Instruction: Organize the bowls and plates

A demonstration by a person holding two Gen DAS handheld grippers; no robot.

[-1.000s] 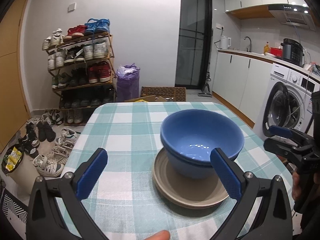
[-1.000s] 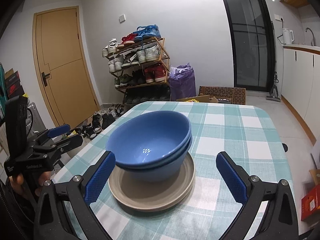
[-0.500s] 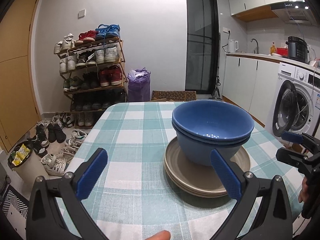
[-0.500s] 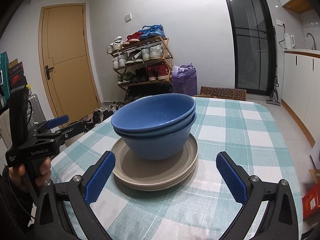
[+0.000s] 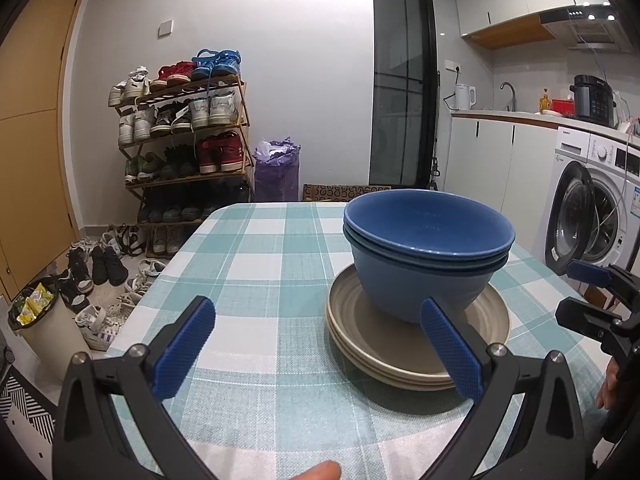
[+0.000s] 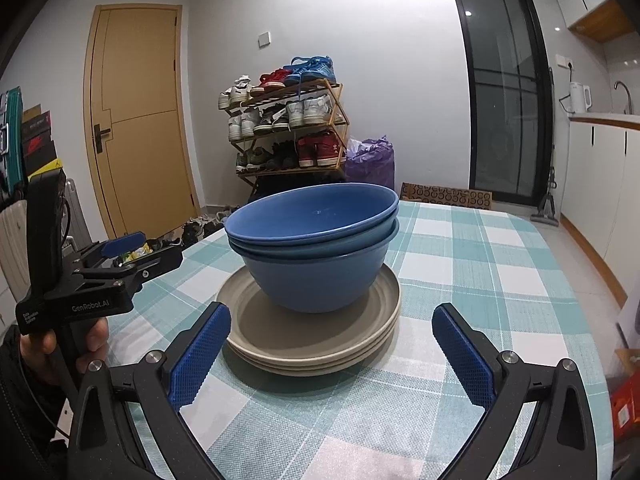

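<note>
Plate count under the two nested blue bowls [image 6: 312,240] hard to tell, beige plates [image 6: 316,340] stacked mid-table [image 6: 480,256]; left gripper [image 5: 316,344] & right gripper [image 6: 328,344] low, level, jaws wide apart, holding nothing

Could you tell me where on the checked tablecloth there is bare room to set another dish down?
The tablecloth is bare to the left of the beige plates, toward the shoe rack side, and beyond the blue bowls toward the far edge. It is also bare right of the stack in the right wrist view. The only crowded spot is the stack itself, flanked by the open left gripper and right gripper.
</note>
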